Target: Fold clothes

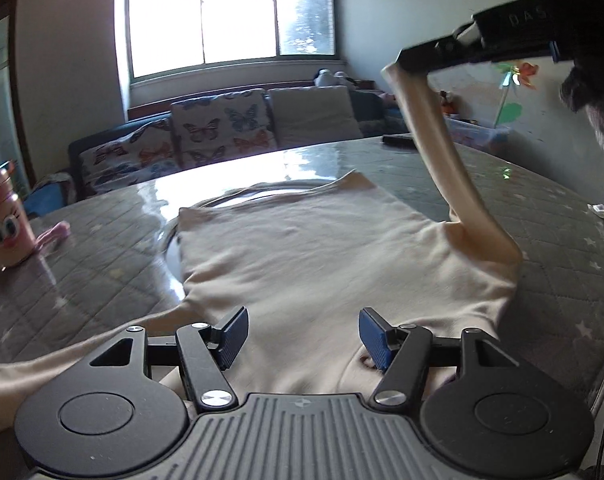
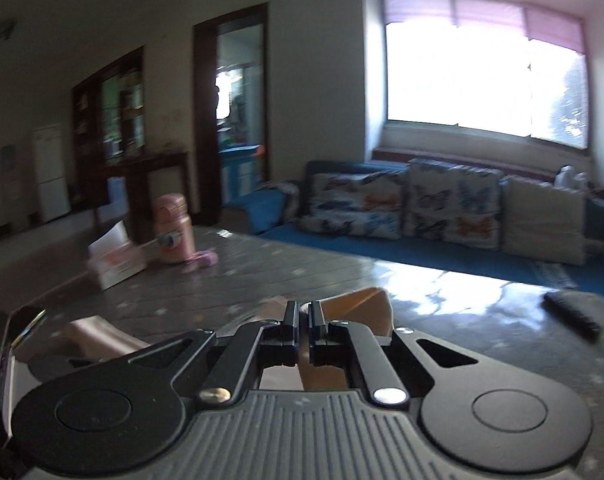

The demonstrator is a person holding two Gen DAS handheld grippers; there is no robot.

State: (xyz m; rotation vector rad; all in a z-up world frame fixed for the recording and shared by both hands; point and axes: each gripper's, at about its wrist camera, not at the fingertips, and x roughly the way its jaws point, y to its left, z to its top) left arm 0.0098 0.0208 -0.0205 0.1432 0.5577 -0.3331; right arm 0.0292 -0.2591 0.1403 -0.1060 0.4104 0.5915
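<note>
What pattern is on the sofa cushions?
Butterflies on the sofa cushions; clearest in the left wrist view.

The only readable lettering is "DAS", embossed faintly on the black body of the right tool [image 1: 412, 62], seen from the left wrist view. The letters run off into blur at the right, so any continuation cannot be read.

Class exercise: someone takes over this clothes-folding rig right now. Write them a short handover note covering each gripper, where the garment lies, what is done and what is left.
Right gripper: shut on the beige top's sleeve, lifted above the table.
Left gripper: open, empty, above the neck end of the top.
Garment: body flat on the table; the other sleeve trails off at the left.
Done: top laid out, one sleeve picked up.
Left: probably lay this sleeve across the body, then the other, then fold the body.
</note>
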